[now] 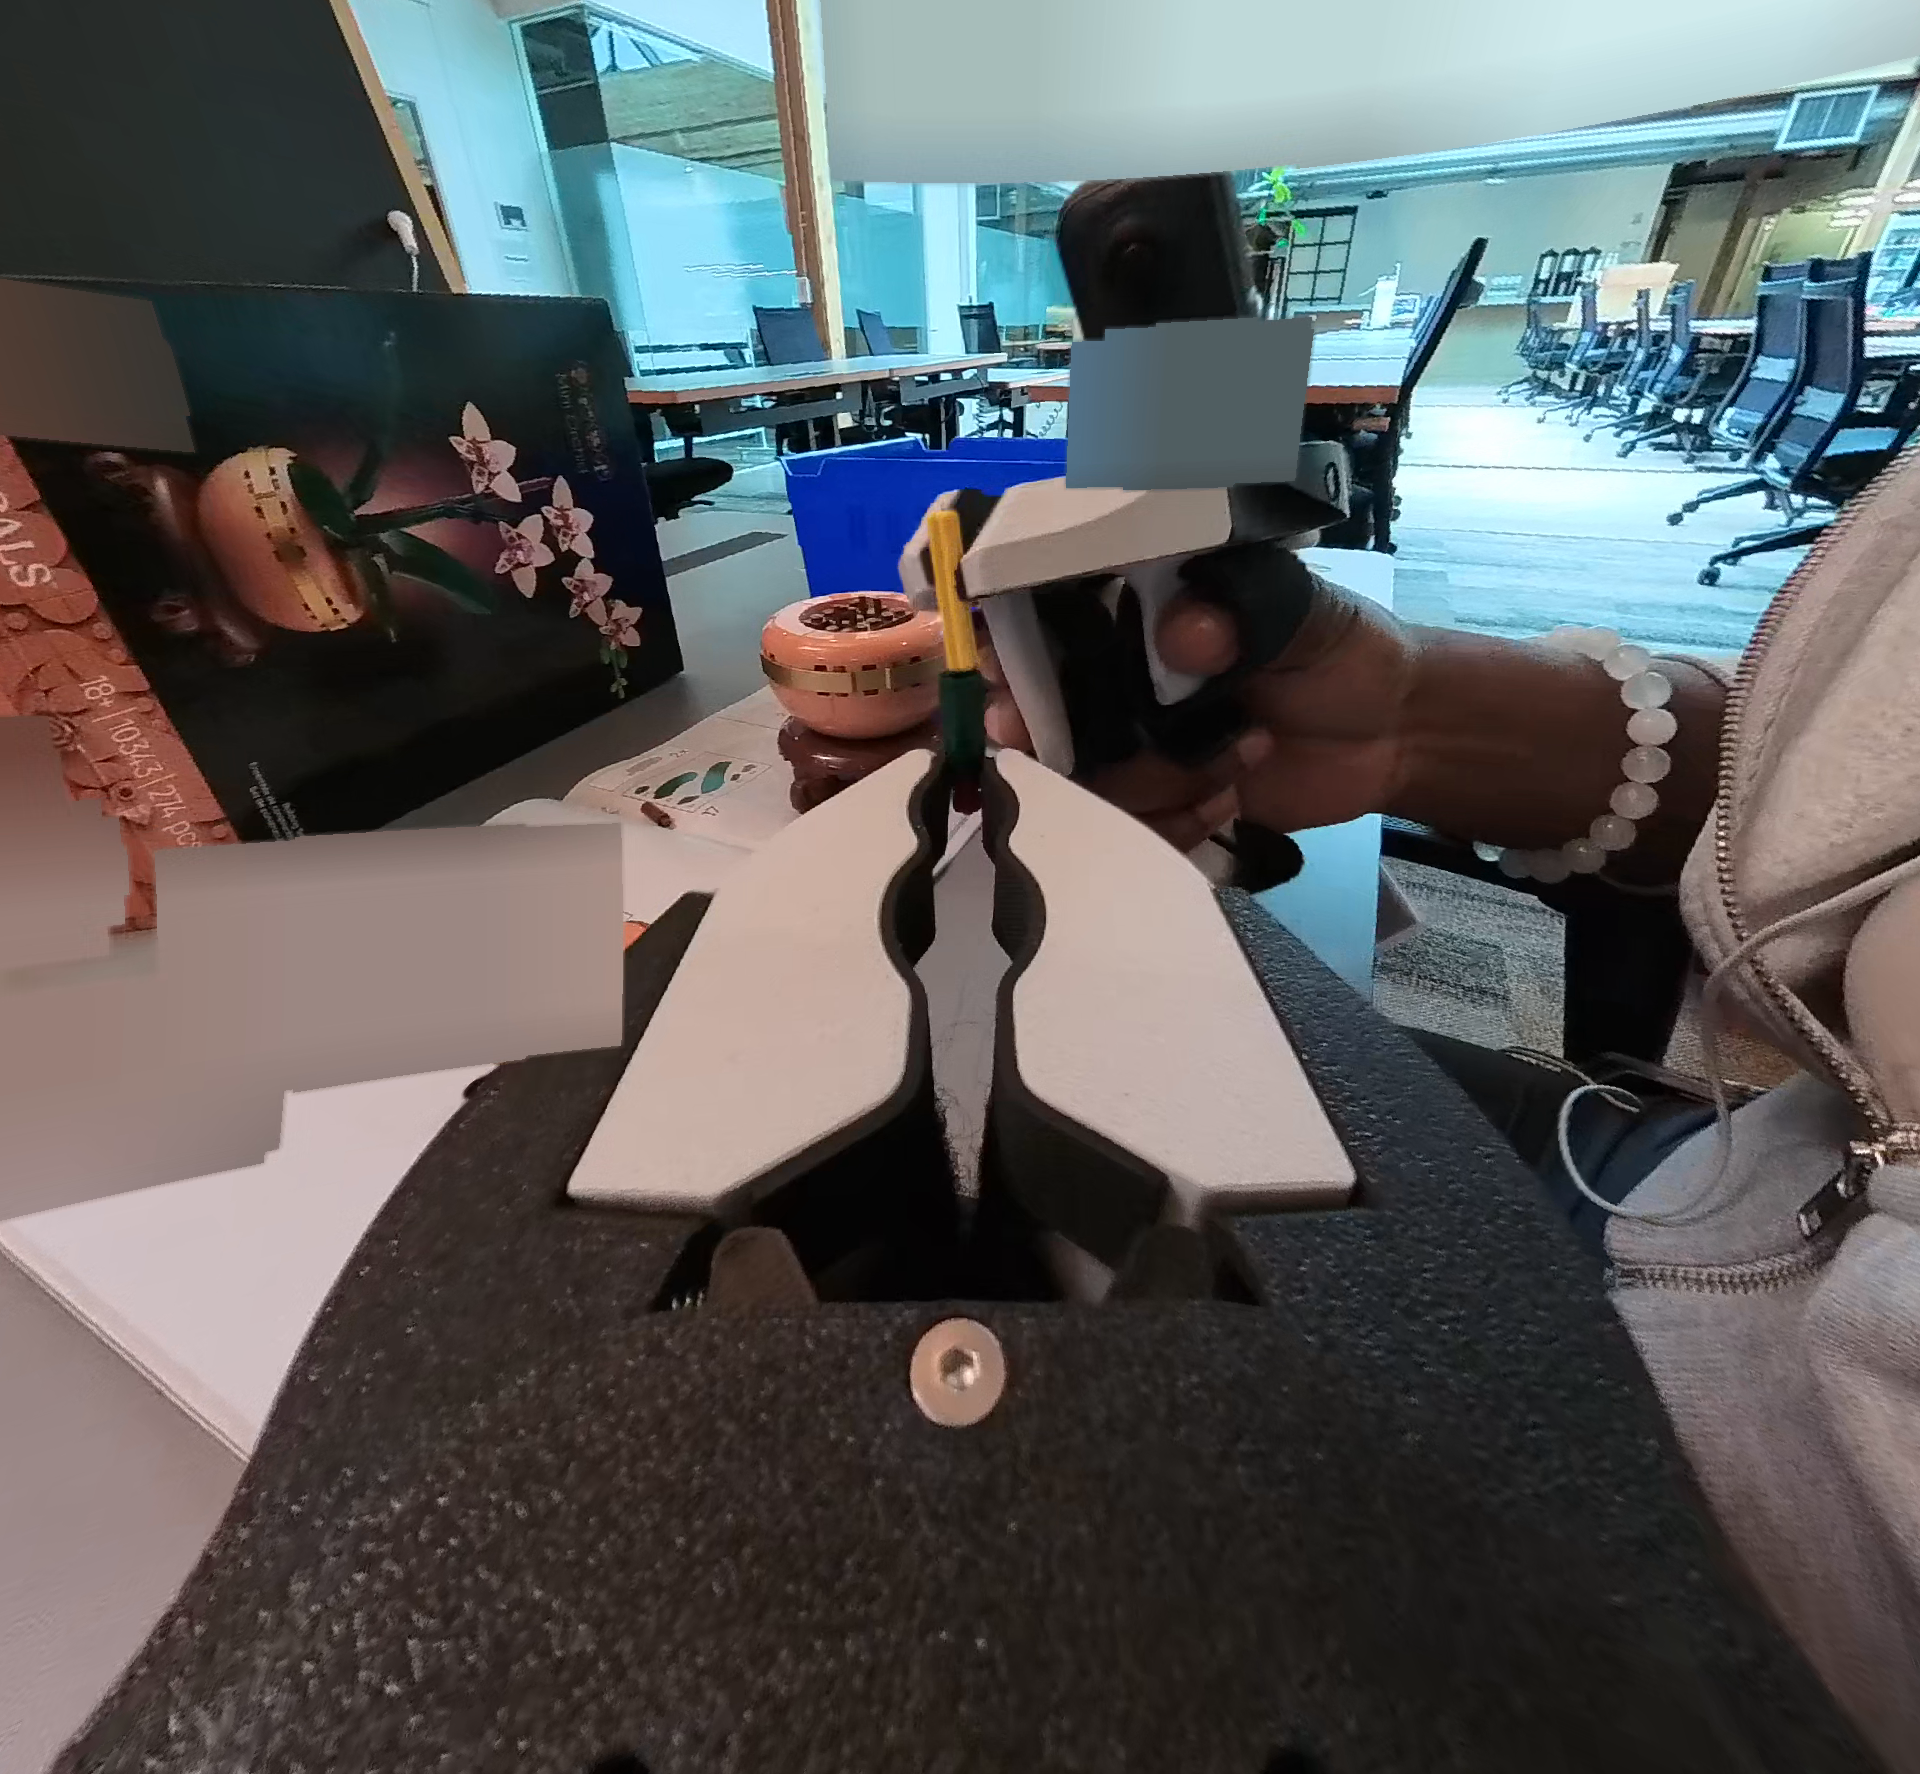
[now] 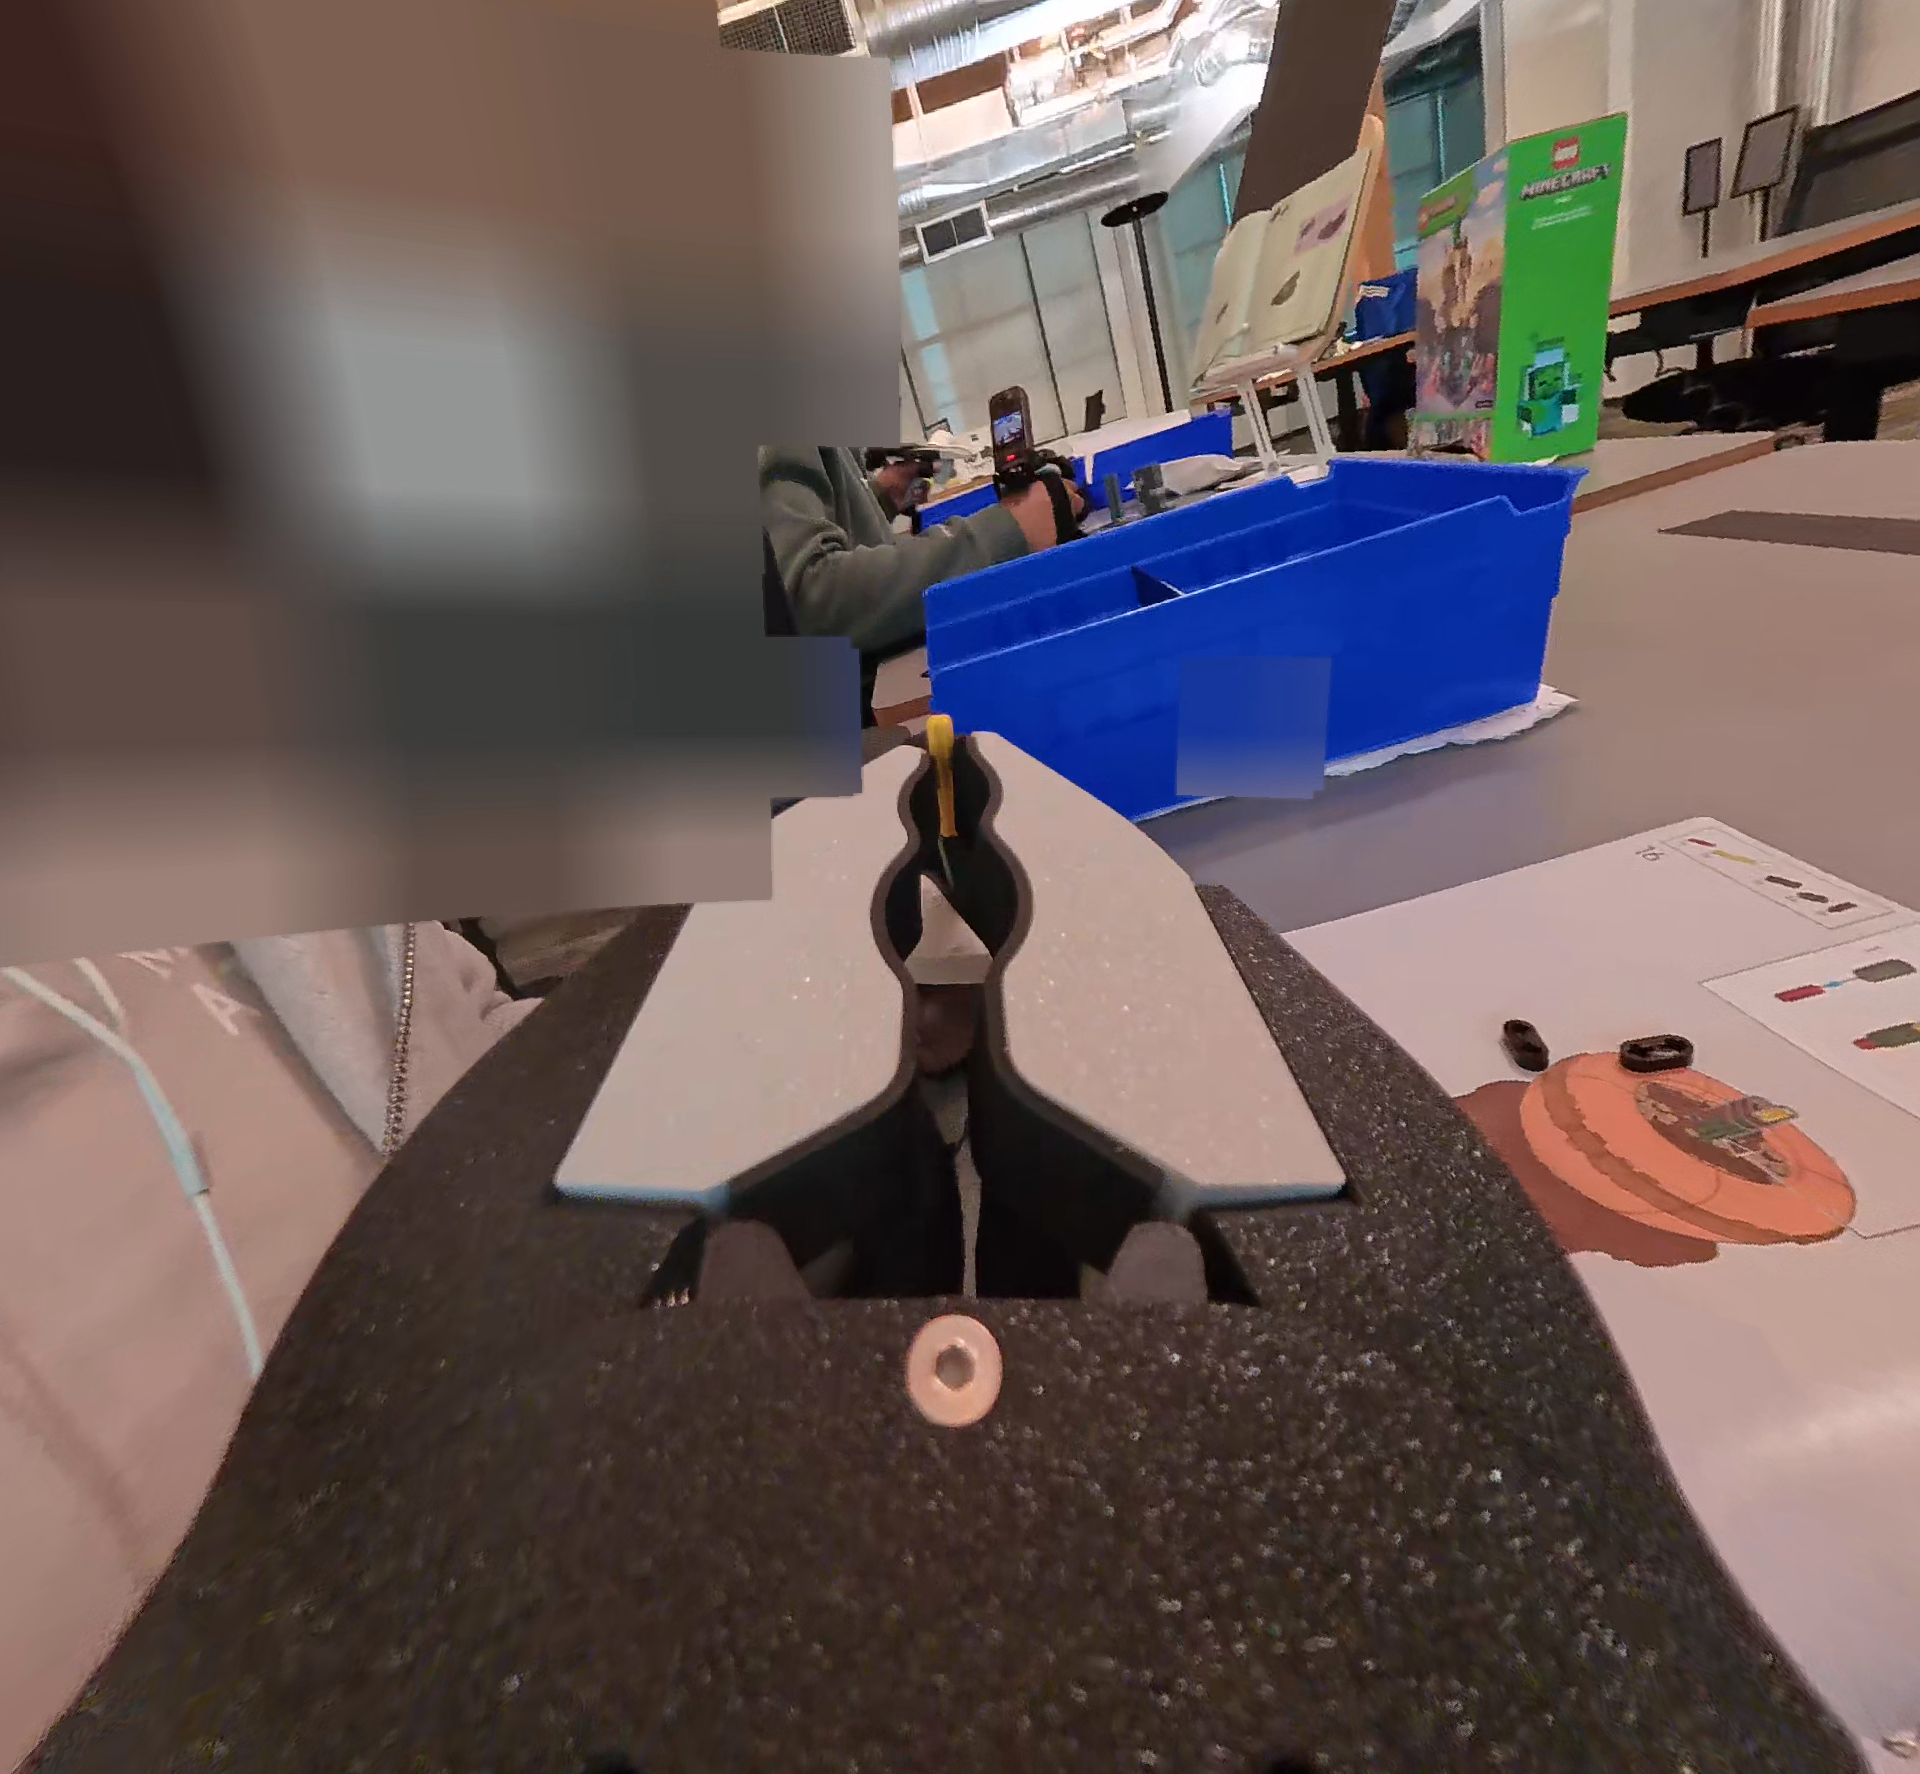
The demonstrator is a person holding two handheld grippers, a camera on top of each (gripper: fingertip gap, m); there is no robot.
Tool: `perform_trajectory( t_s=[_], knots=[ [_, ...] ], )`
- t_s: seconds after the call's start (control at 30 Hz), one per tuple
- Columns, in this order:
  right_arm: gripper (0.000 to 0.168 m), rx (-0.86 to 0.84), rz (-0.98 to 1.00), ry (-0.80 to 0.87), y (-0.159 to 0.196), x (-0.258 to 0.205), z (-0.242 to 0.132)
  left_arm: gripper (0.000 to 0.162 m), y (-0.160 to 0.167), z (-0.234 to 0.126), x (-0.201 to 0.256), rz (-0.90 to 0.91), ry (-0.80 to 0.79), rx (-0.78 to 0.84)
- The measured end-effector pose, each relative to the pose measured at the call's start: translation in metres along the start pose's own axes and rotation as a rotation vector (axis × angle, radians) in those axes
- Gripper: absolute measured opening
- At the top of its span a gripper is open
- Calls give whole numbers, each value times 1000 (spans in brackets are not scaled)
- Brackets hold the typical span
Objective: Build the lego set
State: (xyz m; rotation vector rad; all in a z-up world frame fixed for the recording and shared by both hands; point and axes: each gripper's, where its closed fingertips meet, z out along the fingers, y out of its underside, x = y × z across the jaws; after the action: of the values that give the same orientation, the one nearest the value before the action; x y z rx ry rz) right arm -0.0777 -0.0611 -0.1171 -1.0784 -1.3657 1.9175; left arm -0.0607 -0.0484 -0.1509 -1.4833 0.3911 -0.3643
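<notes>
Clamped at the tips of the left gripper [image 1: 961,779], a green stem piece [image 1: 960,727] is held upright, and the yellow axle [image 1: 952,590] rising from it is pinched by the right gripper [image 2: 943,779]. A grey table [image 2: 1714,685] in an open office carries a blue bin [image 2: 1299,623]. Only the left wrist view shows the peach pot [image 1: 850,660] and set box [image 1: 395,529]; only the right shows two dark links [image 2: 1605,1047] on the instruction sheet [image 2: 1558,945].

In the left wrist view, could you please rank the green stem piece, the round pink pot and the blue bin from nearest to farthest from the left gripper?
1. Green stem piece: at the left gripper fingertips.
2. Round pink pot: just behind, slightly left.
3. Blue bin: farthest back.
</notes>
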Motion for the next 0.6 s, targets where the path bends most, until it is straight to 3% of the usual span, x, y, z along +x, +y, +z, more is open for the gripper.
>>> perform_trajectory(
  t_s=[0.6],
  knots=[
    [2, -34, -223, 170, 5, 5, -2, 4, 6, 4, -9, 84, -118, -50]
  ],
)
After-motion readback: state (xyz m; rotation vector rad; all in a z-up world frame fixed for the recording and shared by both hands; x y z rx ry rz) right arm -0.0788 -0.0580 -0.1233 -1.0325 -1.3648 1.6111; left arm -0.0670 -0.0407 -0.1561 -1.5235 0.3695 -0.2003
